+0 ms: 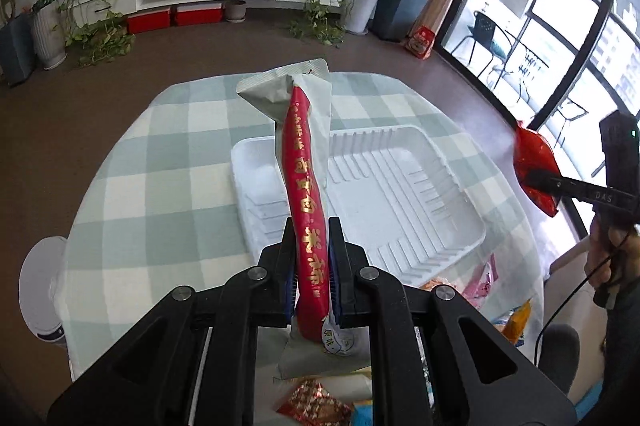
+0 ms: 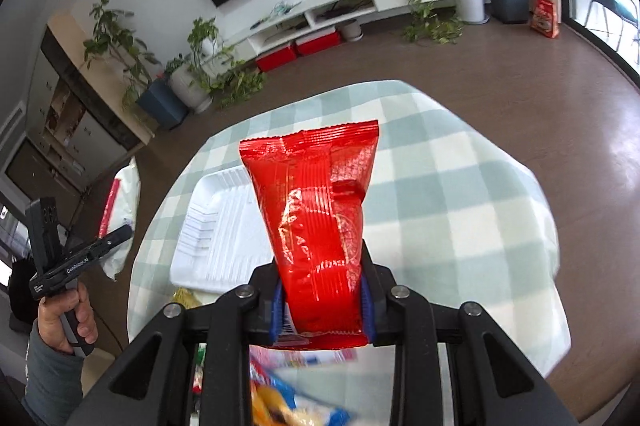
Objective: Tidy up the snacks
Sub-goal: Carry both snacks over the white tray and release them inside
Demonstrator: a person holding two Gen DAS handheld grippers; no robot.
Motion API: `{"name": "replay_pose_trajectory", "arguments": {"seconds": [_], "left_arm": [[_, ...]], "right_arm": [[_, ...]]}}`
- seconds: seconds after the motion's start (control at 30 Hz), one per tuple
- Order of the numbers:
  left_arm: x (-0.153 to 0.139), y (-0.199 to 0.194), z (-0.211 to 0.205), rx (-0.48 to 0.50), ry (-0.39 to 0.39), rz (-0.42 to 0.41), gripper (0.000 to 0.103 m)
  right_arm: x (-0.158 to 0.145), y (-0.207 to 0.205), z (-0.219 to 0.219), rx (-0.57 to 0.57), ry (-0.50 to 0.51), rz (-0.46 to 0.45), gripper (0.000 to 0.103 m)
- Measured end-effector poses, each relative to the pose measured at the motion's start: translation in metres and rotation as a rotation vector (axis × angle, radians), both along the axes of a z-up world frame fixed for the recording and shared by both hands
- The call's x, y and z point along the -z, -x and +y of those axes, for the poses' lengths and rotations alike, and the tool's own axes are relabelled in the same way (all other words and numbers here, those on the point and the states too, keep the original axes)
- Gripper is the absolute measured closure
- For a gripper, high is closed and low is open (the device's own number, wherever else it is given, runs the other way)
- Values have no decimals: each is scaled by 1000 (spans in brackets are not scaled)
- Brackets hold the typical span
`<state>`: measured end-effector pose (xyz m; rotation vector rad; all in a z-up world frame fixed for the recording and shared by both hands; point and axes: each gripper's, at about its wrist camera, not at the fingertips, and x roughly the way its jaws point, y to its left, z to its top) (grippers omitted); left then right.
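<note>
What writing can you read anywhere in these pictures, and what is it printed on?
"DAS": on the right gripper arm, left wrist view.
"GenRobot.AI": on the left gripper arm, right wrist view.
"原味": on the sausage pack, lower end.
Gold characters along the sausage: too curved to read surely.
Print on the red bag: too creased to read.

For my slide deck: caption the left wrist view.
Left gripper clamps a red-and-silver snack packet above an empty white tray on the checked tablecloth.

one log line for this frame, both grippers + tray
left gripper: shut on sausage pack | right gripper: shut on red bag | tray: on table, looks empty | both packs held above table
</note>
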<state>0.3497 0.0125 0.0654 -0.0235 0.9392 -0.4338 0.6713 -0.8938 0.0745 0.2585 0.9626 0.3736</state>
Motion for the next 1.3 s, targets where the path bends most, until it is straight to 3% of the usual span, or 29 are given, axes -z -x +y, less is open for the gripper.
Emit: {"name": "replay_pose_trajectory", "arguments": {"seconds": [0.3, 0.47, 0.63, 0.83, 1.03, 1.17, 1.2, 1.27, 1.3], "left_arm": [[59, -49, -53, 78, -138, 81, 92], [93, -56, -60, 94, -210, 118, 92], [113, -57, -57, 92, -220, 138, 91], [108, -52, -57, 72, -228, 113, 91], [78, -37, -45, 34, -209, 24, 91], [38, -12, -23, -7, -137, -85, 90], [26, -3, -14, -27, -104, -117, 83], [5, 17, 2, -45, -36, -160, 41], [-6, 31, 13, -55, 34, -186, 2]], "right_arm": [[61, -62, 71, -150, 124, 133, 71], [83, -74, 75, -167, 187, 179, 71], [89, -75, 75, -166, 196, 171, 68], [90, -72, 76, -147, 189, 168, 63], [68, -72, 55, -102, 105, 120, 40], [34, -64, 32, -60, 52, 30, 24], [24, -61, 26, -48, 43, 7, 22], [1, -52, 8, -10, 13, -43, 20], [-9, -46, 0, 3, -14, -67, 19]]}}
